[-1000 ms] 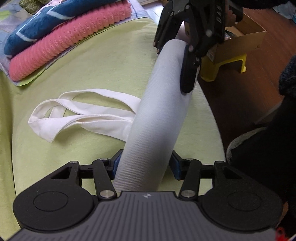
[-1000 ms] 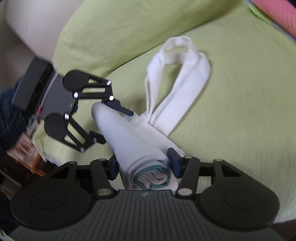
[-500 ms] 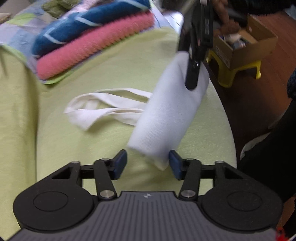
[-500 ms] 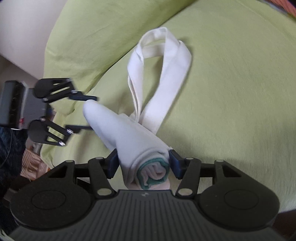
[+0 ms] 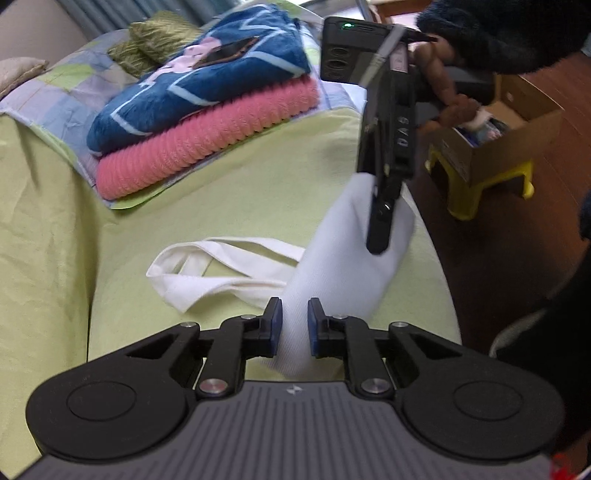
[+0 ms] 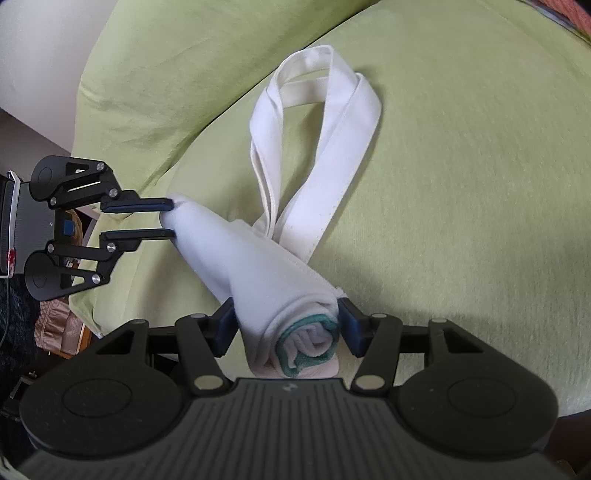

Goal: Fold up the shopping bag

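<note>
The white shopping bag (image 5: 351, 258) is rolled into a tube and hangs above the green bedcover between my two grippers. My left gripper (image 5: 293, 321) is closing, and the roll's narrow end sits pinched between its blue pads. In the right wrist view that gripper (image 6: 168, 218) nips the roll's far tip. My right gripper (image 6: 288, 326) is shut on the thick end of the bag (image 6: 251, 269), where a green-edged spiral shows. From the left wrist view the right gripper (image 5: 380, 236) appears edge-on, above the roll. The bag's handles (image 6: 321, 147) lie looped on the cover.
Folded pink (image 5: 207, 144) and blue (image 5: 207, 81) blankets are stacked at the back of the bedcover (image 5: 221, 206). A cardboard box (image 5: 509, 136) sits on a yellow stool (image 5: 480, 188) on the wood floor, past the bed's right edge. A hand in a dark sleeve (image 5: 517, 33) holds the right gripper.
My left gripper slid back off the roll's thick middle to its end, rose a little, and narrowed its jaws onto that end. The right gripper kept its hold.
</note>
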{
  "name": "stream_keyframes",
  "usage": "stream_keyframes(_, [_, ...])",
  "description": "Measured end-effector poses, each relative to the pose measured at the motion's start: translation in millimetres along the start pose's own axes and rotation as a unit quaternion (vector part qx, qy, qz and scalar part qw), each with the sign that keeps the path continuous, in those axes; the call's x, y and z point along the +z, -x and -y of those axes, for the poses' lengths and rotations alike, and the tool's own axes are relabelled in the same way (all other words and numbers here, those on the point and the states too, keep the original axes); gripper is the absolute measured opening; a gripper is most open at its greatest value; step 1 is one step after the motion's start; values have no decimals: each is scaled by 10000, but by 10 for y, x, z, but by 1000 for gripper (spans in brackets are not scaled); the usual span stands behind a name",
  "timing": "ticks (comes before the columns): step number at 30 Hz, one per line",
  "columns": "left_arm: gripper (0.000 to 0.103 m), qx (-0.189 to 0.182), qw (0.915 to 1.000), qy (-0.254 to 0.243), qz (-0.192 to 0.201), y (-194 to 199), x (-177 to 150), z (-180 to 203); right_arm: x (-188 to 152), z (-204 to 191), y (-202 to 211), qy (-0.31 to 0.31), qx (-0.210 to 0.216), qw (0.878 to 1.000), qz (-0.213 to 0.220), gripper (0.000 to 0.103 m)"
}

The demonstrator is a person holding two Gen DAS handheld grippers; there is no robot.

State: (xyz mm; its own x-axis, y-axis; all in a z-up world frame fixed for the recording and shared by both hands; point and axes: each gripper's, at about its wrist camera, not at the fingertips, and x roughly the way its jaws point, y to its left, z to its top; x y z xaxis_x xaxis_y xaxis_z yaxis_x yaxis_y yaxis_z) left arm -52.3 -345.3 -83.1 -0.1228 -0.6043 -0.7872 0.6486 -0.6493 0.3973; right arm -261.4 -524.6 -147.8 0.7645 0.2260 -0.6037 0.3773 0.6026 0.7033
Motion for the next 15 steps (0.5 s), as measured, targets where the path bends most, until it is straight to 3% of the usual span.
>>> stream_keyframes(12, [20,209,9994,117,-253,-275,5,-52,162,-31,-154,121,-333,9993,125,52])
stream_keyframes(15, [16,233,9991,173,-298,-350,2,-73,147,-59,-158,140,-471,9985,256,54])
